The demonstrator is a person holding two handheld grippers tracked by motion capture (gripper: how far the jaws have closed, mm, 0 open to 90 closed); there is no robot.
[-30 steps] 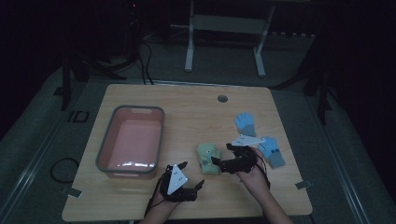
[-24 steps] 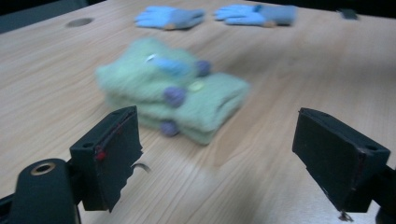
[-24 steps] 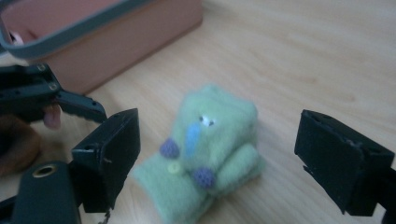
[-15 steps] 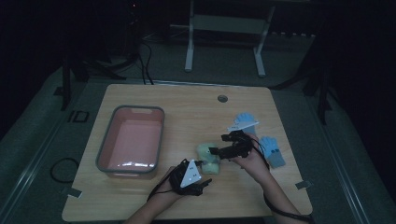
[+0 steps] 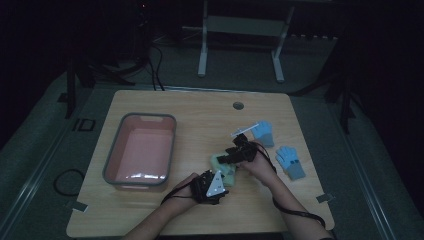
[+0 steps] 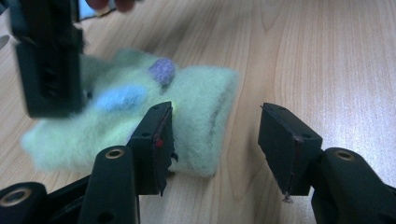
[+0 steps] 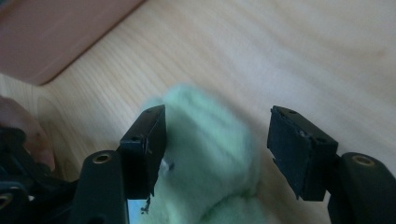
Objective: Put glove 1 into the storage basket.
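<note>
My left claw [image 6: 212, 140] and right claw [image 7: 217, 149] are closing, not yet pinching the green glove [image 5: 223, 167] near the surface's [image 5: 200, 115] front edge; the tub [image 5: 113, 170] holds nothing.

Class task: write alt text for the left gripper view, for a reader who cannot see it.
A fluffy pale green glove with blue and purple spots lies on the light wooden table, part of its edge between the left gripper's open black jaws. The right gripper hangs blurred over its far end.
</note>
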